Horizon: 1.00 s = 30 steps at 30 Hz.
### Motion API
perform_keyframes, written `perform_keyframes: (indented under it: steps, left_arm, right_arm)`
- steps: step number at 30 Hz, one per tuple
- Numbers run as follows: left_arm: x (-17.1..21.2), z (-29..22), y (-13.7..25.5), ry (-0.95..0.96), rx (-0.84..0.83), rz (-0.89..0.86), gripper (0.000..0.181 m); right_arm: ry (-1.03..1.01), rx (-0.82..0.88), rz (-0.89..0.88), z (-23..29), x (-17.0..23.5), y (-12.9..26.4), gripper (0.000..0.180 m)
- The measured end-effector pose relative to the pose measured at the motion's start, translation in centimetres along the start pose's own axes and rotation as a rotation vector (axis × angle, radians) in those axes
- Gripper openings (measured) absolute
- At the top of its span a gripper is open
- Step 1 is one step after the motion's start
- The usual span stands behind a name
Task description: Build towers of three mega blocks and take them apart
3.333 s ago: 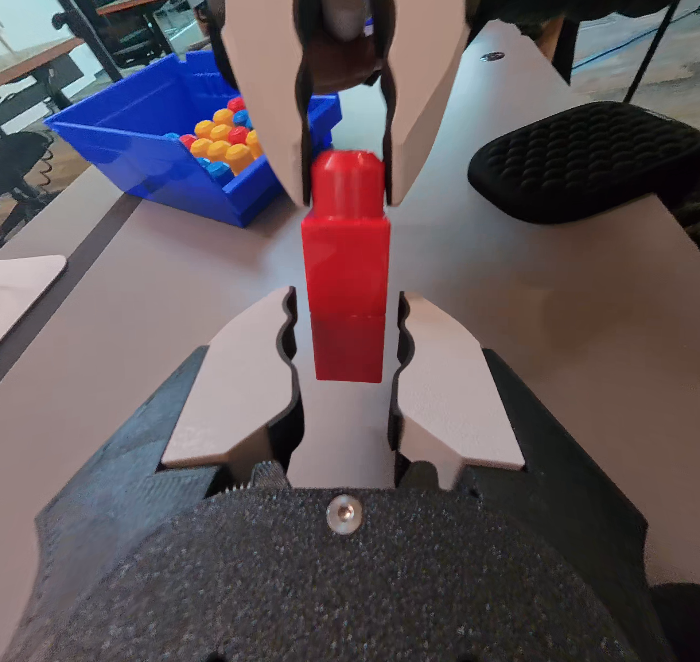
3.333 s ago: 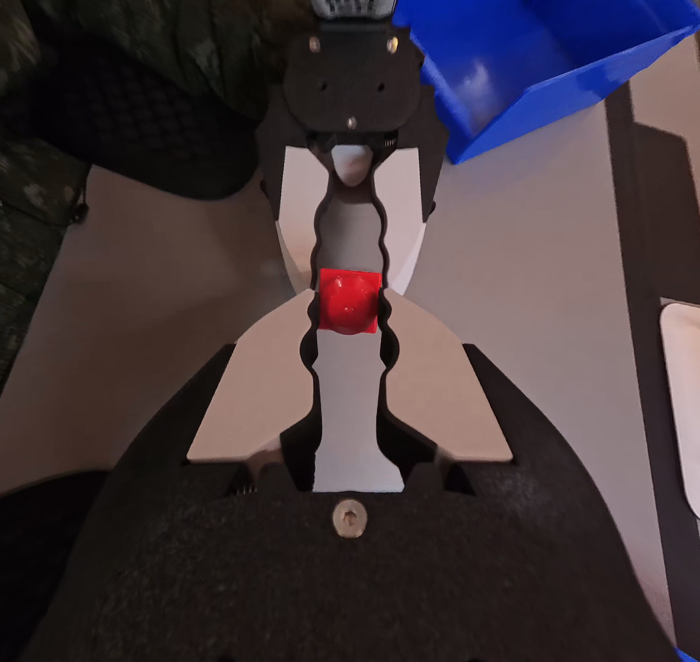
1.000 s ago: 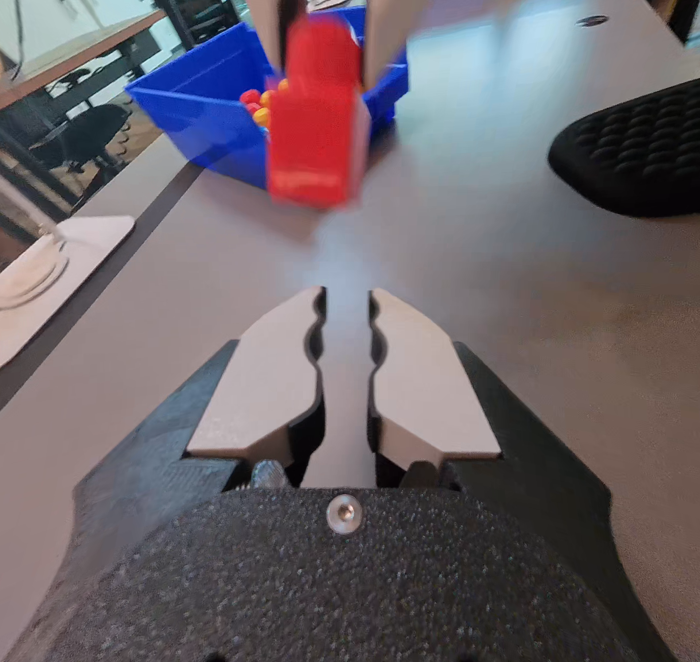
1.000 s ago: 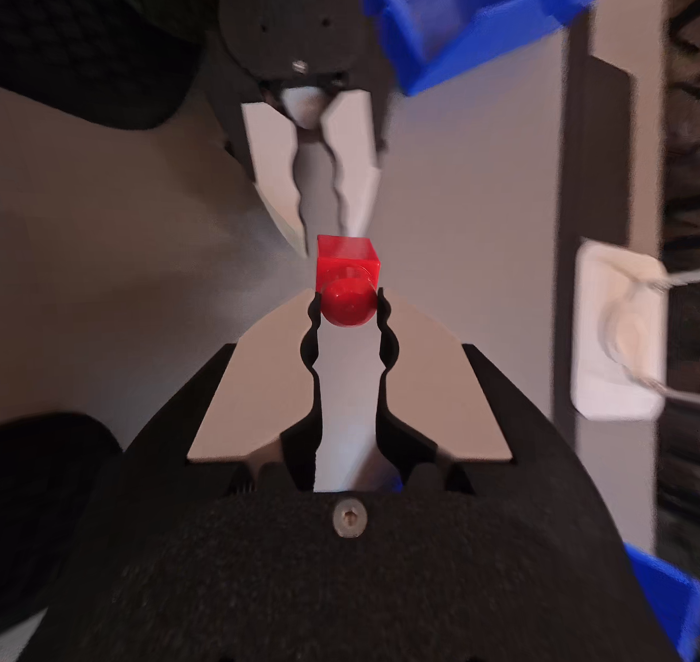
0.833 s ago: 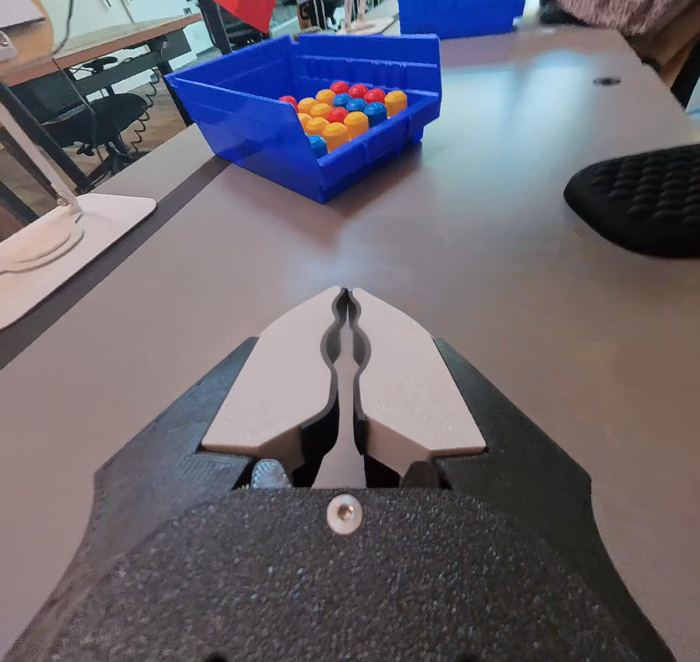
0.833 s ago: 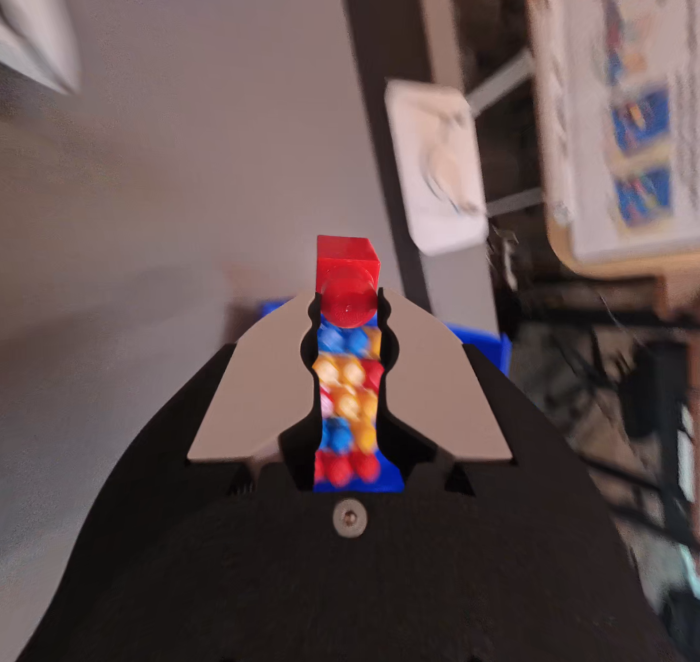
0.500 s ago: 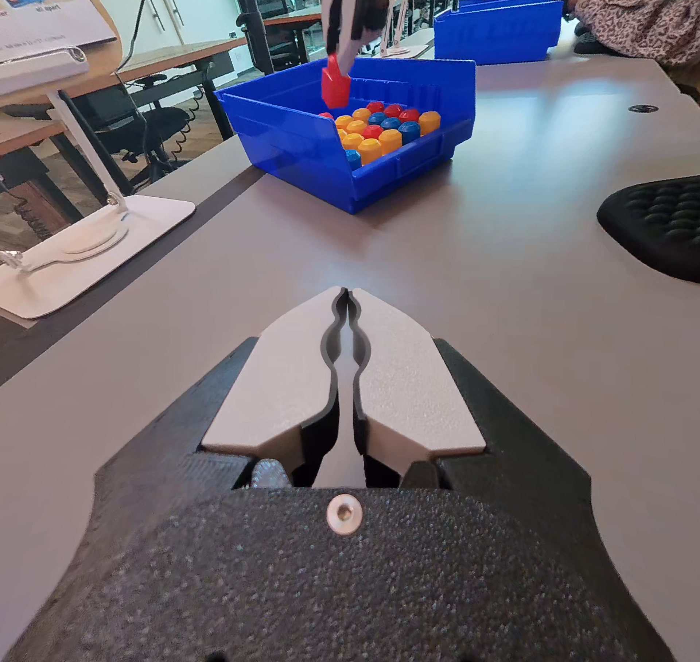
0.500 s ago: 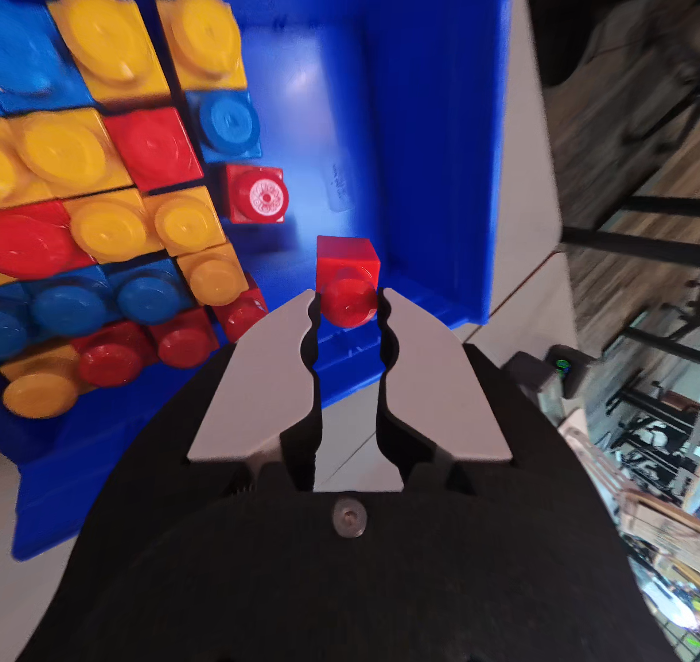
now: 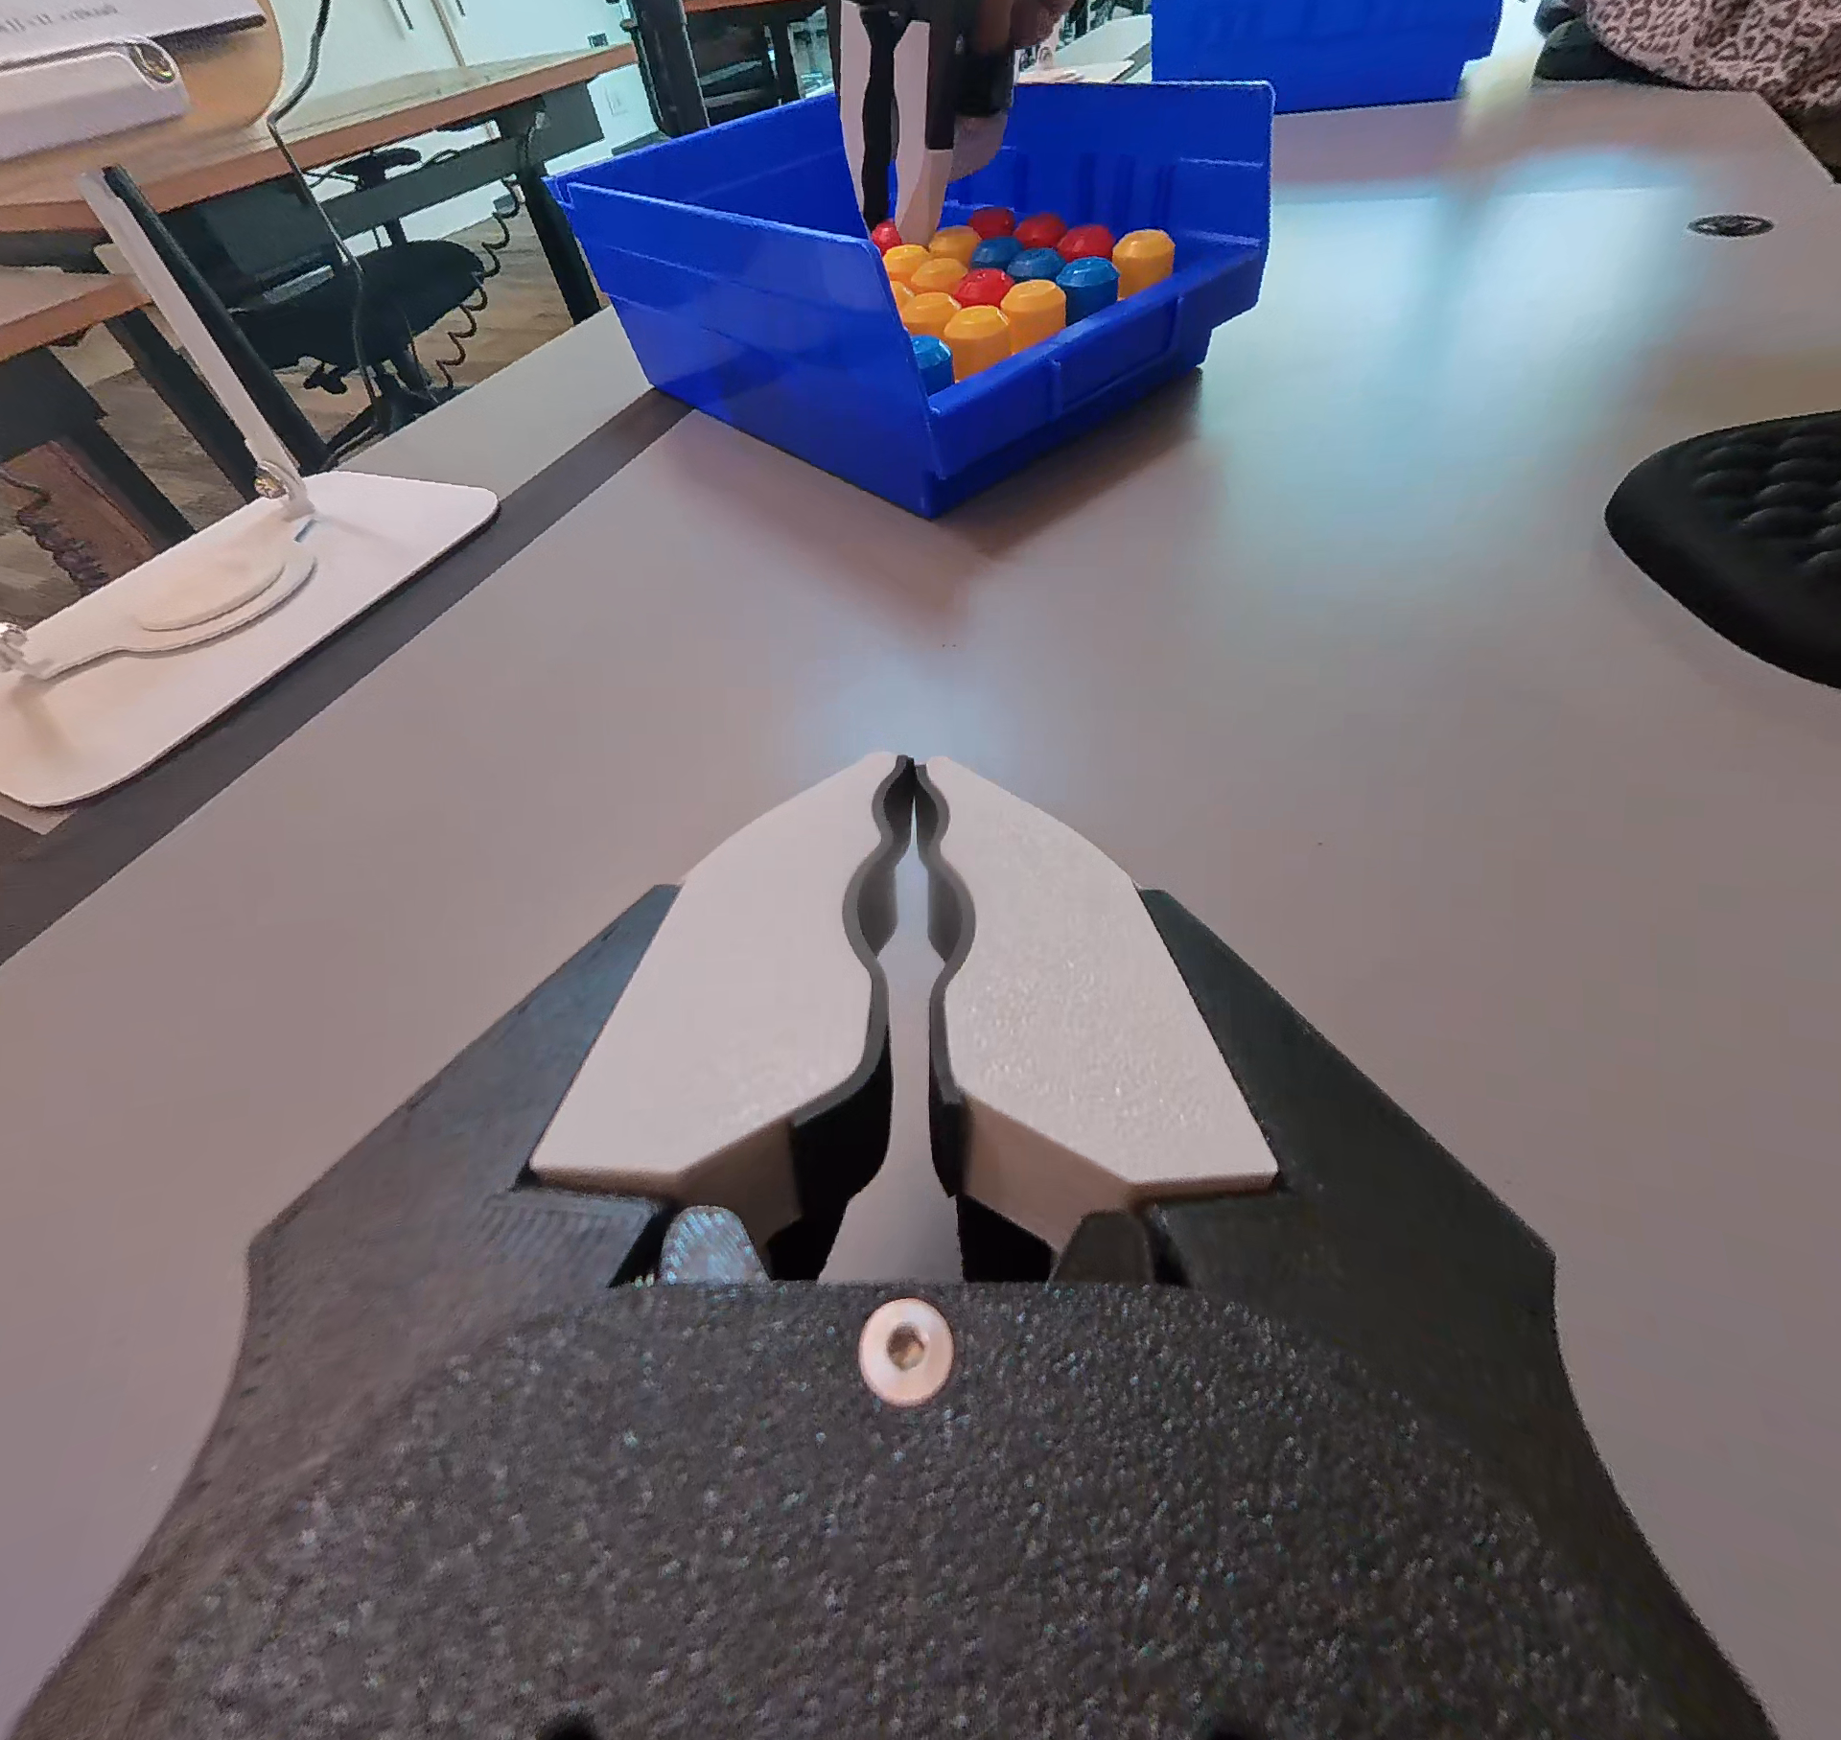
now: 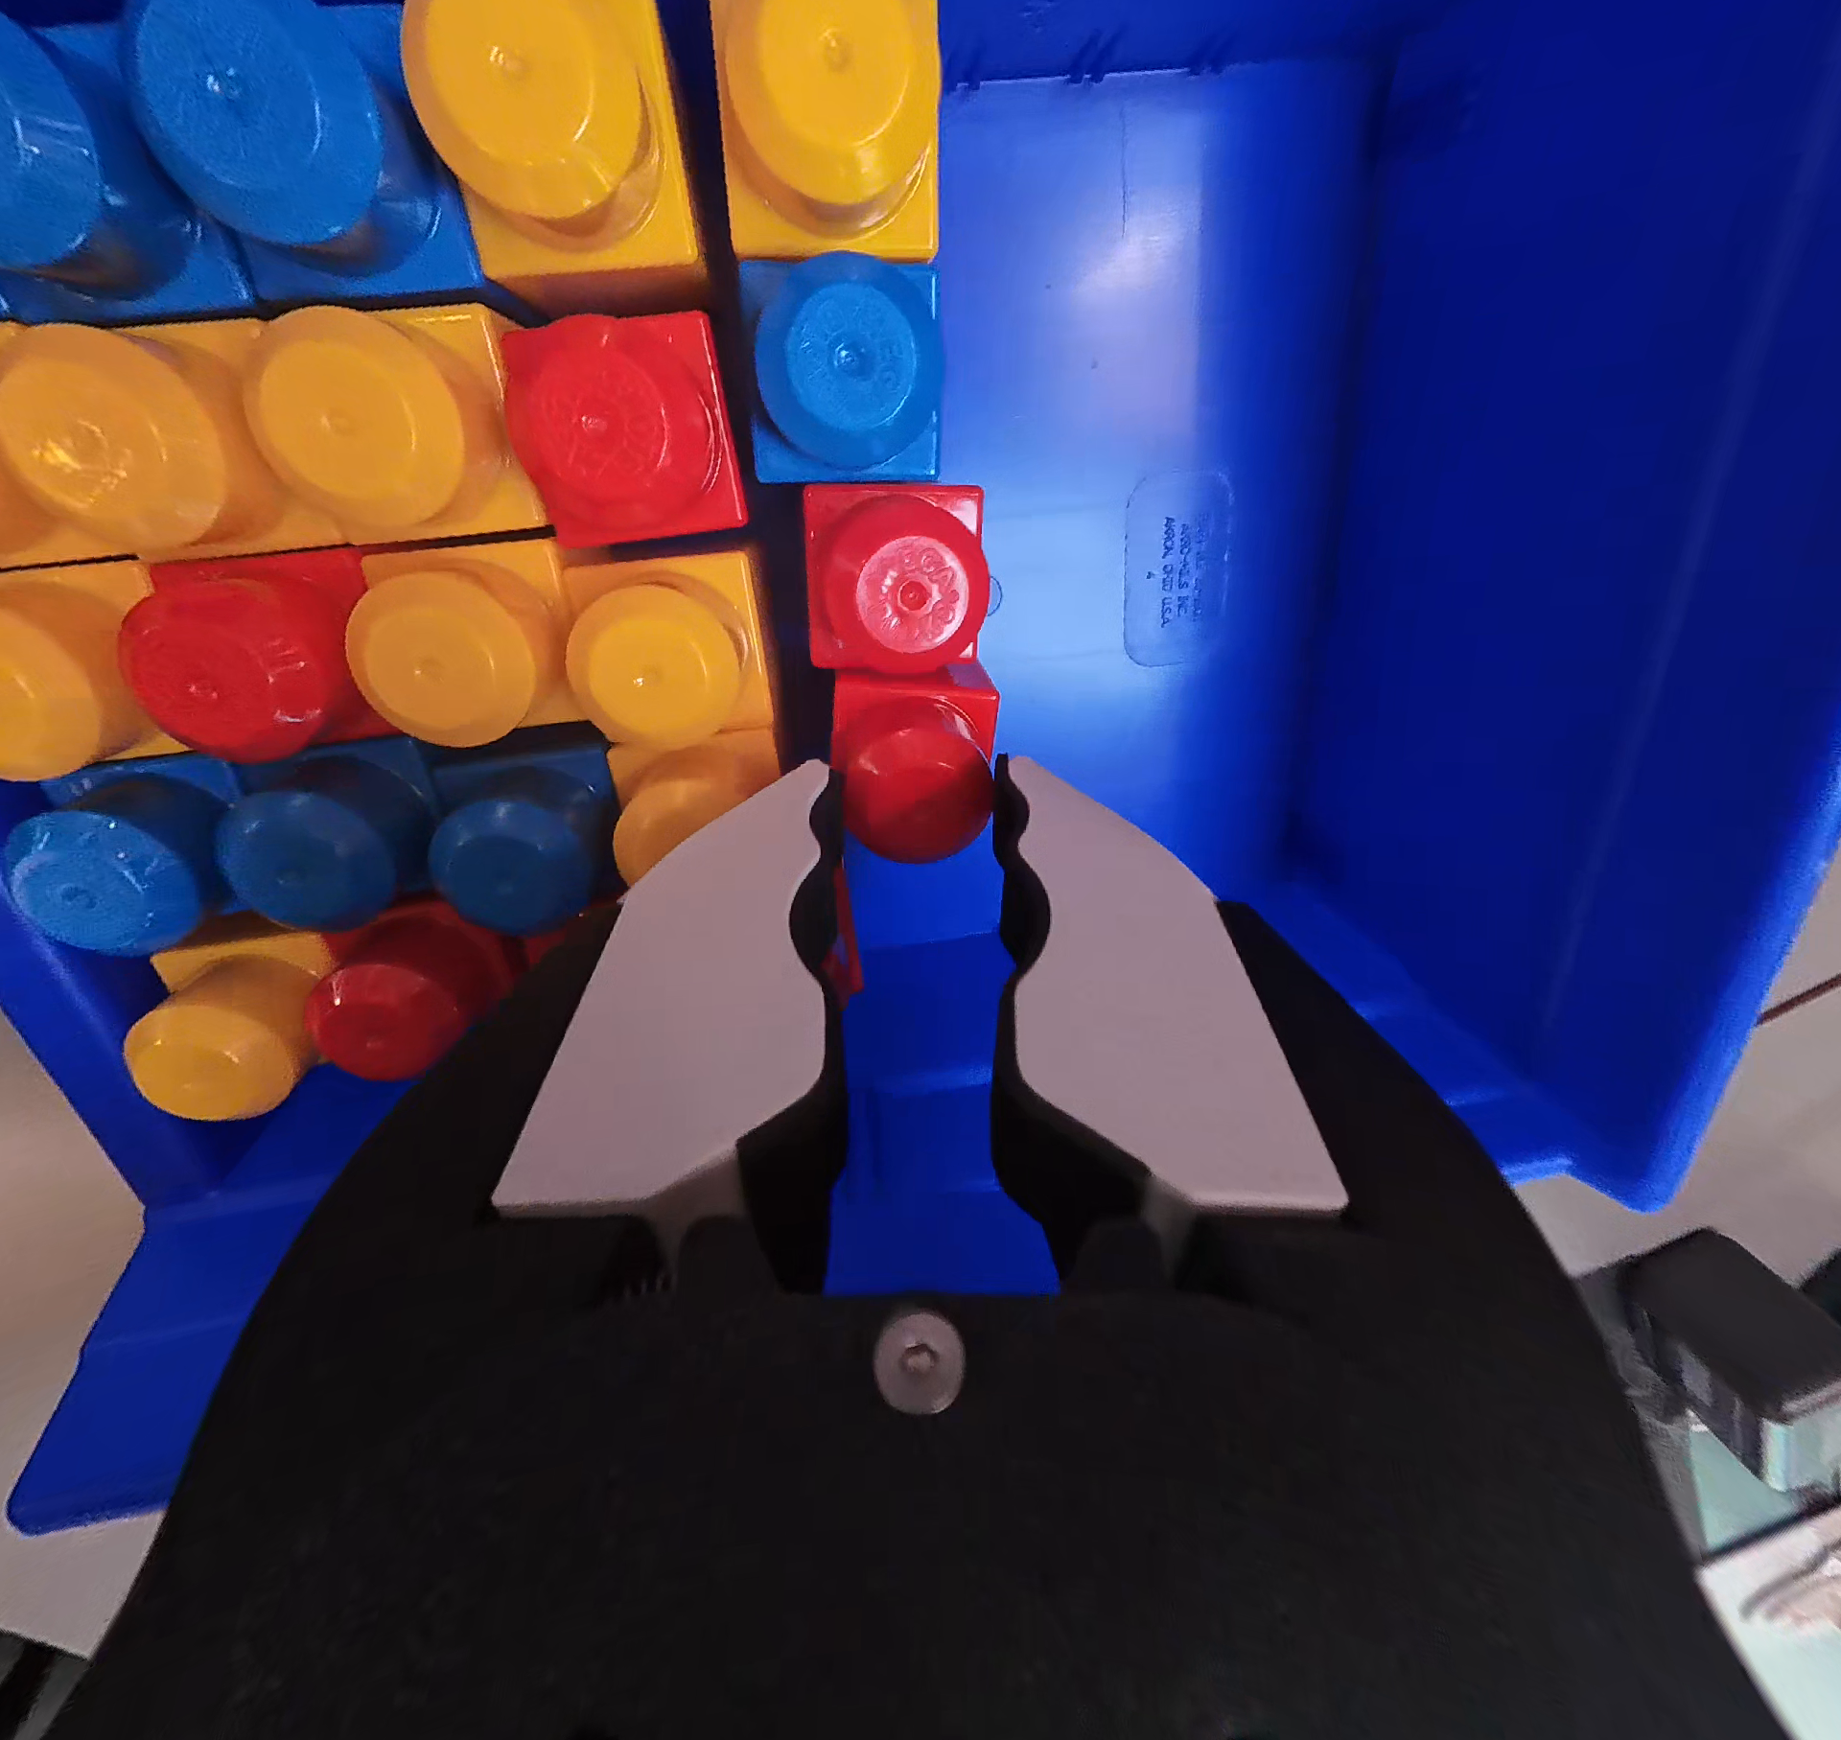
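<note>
A: Where is the red block (image 10: 912, 776) at this point?

B: Down inside the blue bin (image 10: 1554, 517), in the open part of the floor beside the packed blocks (image 10: 398, 457). It sits directly below another red block (image 10: 902, 582) and next to a yellow one. The right gripper (image 10: 912, 801) has its fingertips on either side of the stud.

A: Clamped or released?

B: Hard to call. The fingers (image 10: 717, 955) stand apart by about the width of the stud and seem to touch it on both sides, so the grip looks kept, but the right wrist view does not settle whether the block already rests on the bin floor.

A: And what differs from a moment ago?

B: Half a second back the block hung above the bin; now it is low among the others. A few seconds before that, it was the top of a red tower on the table (image 9: 1295, 696), with the left gripper around the base. That tower is gone from the table.

A: The left gripper (image 9: 912, 776)?

B: Its fingers are together, tips almost meeting, nothing between them, hovering over bare table well short of the bin (image 9: 1046, 397).

A: So the task stands where?

B: Likely the take-apart half is finishing: this block wants only a release.
</note>
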<state>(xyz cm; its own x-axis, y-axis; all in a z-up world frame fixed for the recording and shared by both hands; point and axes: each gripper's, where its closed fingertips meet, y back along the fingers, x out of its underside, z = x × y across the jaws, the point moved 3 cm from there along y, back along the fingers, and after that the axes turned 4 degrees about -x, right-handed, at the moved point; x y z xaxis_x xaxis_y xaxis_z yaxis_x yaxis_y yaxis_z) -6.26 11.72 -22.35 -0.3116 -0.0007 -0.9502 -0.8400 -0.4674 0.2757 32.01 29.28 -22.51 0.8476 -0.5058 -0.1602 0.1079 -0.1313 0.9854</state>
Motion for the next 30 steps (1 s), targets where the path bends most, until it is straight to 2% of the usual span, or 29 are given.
perform_keyframes:
  steps: [10,15,17,24,30]
  left_arm:
    - [0.1,-0.6,-0.3,-0.009,0.026,0.010,0.000]
    - [0.2,-0.8,-0.2,-0.013,0.028,0.014,0.000]
    - [0.2,-0.8,-0.2,-0.014,0.030,0.015,0.000]
    - [0.5,-1.0,-0.4,-0.016,0.049,0.024,0.000]
    - [0.6,-1.0,-0.4,-0.016,0.050,0.029,0.000]
  right_arm:
    - [-0.092,0.005,-0.107,0.1,-1.7,1.0,0.042]
    - [-0.122,0.011,-0.108,-0.1,-3.1,0.1,0.038]
    - [-0.121,-0.005,-0.076,-0.1,-3.0,-0.4,0.029]
    - [0.032,-0.038,-0.053,0.3,-2.9,-0.3,0.028]
    - [0.054,-0.036,-0.041,0.1,-3.1,-0.2,0.029]
